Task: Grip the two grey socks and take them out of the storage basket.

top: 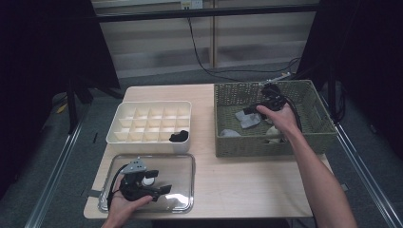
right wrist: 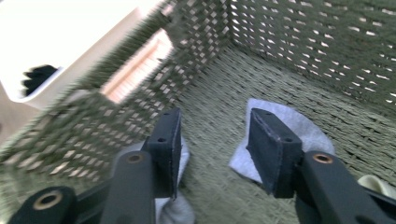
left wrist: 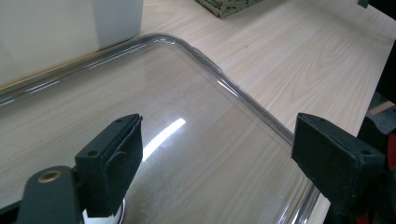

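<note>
My right gripper (top: 250,112) reaches down into the green woven basket (top: 314,102). In the right gripper view it (right wrist: 215,144) stands open over the basket floor (right wrist: 219,93), with nothing between the pads. A pale grey cloth piece (right wrist: 294,122) lies just behind the right jaw, and another (right wrist: 180,212) lies under the left jaw. My left gripper (top: 164,190) rests low over the clear plastic tray (top: 186,162) at the table's near left. Its jaws (left wrist: 217,154) are wide open and empty above the tray's bare bottom (left wrist: 196,154).
A white divided box (top: 152,105) stands behind the tray with a black item (top: 179,137) in its near right compartment. Grey cloth pieces (top: 247,118) and a cream one (top: 274,133) lie in the basket. Bare wood (top: 237,180) spreads in front of the basket.
</note>
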Demonstrator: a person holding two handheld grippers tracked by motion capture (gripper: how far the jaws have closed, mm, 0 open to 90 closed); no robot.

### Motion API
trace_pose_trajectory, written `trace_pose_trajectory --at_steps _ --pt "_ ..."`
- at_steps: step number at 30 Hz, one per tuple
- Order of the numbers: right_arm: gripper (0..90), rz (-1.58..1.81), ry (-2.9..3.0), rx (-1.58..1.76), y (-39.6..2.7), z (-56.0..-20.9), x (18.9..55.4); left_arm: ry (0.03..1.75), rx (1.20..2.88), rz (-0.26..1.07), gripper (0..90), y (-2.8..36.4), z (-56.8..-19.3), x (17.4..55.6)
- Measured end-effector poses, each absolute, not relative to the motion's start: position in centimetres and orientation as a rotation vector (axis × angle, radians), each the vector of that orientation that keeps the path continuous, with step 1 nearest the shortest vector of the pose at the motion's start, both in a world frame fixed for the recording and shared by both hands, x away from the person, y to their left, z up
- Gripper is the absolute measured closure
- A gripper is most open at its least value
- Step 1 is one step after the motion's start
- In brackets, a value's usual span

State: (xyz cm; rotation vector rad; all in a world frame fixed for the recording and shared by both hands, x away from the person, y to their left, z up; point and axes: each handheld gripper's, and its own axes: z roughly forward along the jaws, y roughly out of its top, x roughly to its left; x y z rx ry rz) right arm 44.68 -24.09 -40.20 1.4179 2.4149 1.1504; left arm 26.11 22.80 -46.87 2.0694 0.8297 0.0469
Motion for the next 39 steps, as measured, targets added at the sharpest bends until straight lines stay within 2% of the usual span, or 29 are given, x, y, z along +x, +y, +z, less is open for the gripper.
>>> trace_pose_trajectory --at_steps 7,17,22,33,39 --pt "58.6 1.030 2.461 1.493 -24.3 -42.1 47.2 0.829 2.067 0.043 16.4 22.8 -46.9 26.2" --pt "53.4 0.892 2.515 1.586 -24.1 -44.5 49.3 0.827 2.073 0.034 16.4 22.6 -47.0 26.4" --pt "48.4 0.826 2.510 1.627 -24.1 -45.0 49.9 0.825 2.077 0.029 16.3 22.5 -47.1 26.5" --pt "53.2 0.683 2.556 1.675 -23.7 -46.8 50.6 0.815 2.085 0.006 15.6 22.3 -47.2 26.7" --pt "51.7 0.645 2.583 1.659 -23.2 -47.3 50.4 0.811 2.093 0.005 15.5 22.2 -47.2 26.6"
